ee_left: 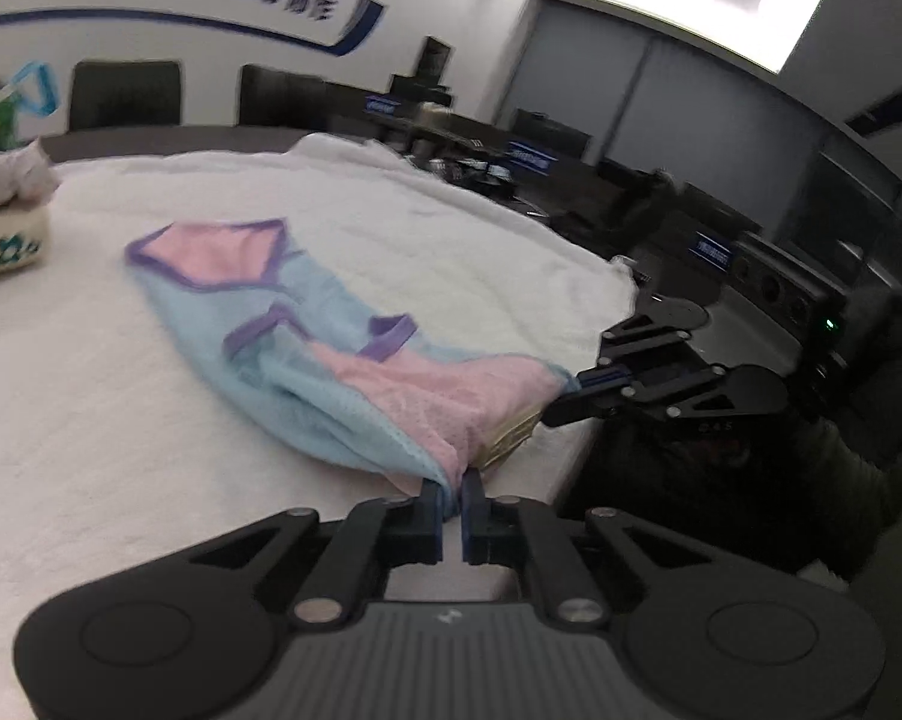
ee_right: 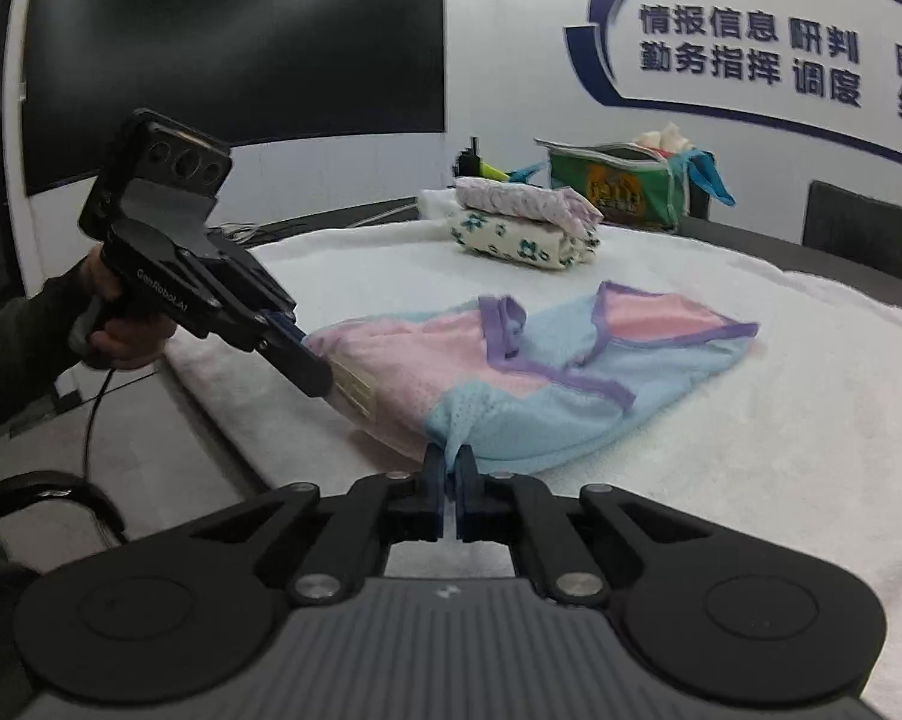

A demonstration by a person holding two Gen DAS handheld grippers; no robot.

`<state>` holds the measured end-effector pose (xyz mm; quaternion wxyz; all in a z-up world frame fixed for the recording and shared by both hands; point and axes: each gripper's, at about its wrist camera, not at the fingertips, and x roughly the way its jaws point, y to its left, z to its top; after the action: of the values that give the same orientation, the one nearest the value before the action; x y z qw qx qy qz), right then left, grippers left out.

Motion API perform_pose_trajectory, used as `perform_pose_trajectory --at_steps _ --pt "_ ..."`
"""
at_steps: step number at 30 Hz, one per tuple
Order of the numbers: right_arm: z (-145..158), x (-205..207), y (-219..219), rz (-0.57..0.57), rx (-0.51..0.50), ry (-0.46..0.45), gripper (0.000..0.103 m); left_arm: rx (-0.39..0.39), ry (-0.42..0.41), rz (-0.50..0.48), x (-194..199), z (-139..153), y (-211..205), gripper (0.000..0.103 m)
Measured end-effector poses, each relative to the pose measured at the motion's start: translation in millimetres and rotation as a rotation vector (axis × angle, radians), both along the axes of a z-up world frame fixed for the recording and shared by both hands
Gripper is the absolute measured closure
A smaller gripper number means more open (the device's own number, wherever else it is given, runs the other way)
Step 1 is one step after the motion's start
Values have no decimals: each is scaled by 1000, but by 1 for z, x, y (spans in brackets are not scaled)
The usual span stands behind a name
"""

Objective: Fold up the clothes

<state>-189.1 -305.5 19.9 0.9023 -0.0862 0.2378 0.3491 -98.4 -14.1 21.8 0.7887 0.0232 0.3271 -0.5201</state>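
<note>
A small pink and light-blue mesh garment with purple trim lies partly bunched on the white towel-covered table. In the left wrist view my left gripper is shut on the garment's near corner, pink and blue fabric pinched between its blue pads. My right gripper shows at the right, clamped on the garment's other near corner. In the right wrist view the right gripper is shut on a fold of blue fabric of the garment. The left gripper, held by a hand, grips the pink edge by a beige label.
A stack of folded clothes and a green bag stand at the table's far side. Dark chairs line the far edge. The towel's near edge drops off beside the left gripper. Desks and monitors fill the room beyond.
</note>
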Motion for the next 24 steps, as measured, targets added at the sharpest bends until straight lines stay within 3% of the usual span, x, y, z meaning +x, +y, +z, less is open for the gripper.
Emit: perform_pose_trajectory --at_steps 1,2,3,4,5,6,8,10,13,15,19,24 --pt "2 -5 1 6 -44 -3 100 13 -11 -9 -4 -2 0 95" --pt "3 -11 3 8 -92 -17 97 26 -21 -18 -7 -4 1 85" --pt "5 -14 3 5 -108 -41 88 39 -32 -27 -11 -5 1 78" --pt "7 -17 3 -1 -101 -72 81 45 -42 -20 -11 -7 4 63" --pt "10 -20 2 -7 -93 -102 59 52 -51 -12 -11 -8 7 53" --pt "10 -21 6 0 -98 -130 46 58 -61 -4 -10 -9 10 52" --pt "6 -21 20 36 -130 -181 43 16 -53 8 -6 -6 17 51" --pt "-3 -20 40 126 -196 -208 43 -16 -62 1 -5 -3 20 50" --pt "-14 -10 59 213 -261 -215 45 32 -175 -45 -15 5 10 48" --pt "-17 5 63 237 -262 -163 62 73 -255 -72 -22 9 2 47" --pt "-7 36 50 248 -151 32 83 162 -367 -156 -28 10 -13 44" --pt "6 69 24 277 42 157 89 291 -493 -243 -26 7 -38 44"
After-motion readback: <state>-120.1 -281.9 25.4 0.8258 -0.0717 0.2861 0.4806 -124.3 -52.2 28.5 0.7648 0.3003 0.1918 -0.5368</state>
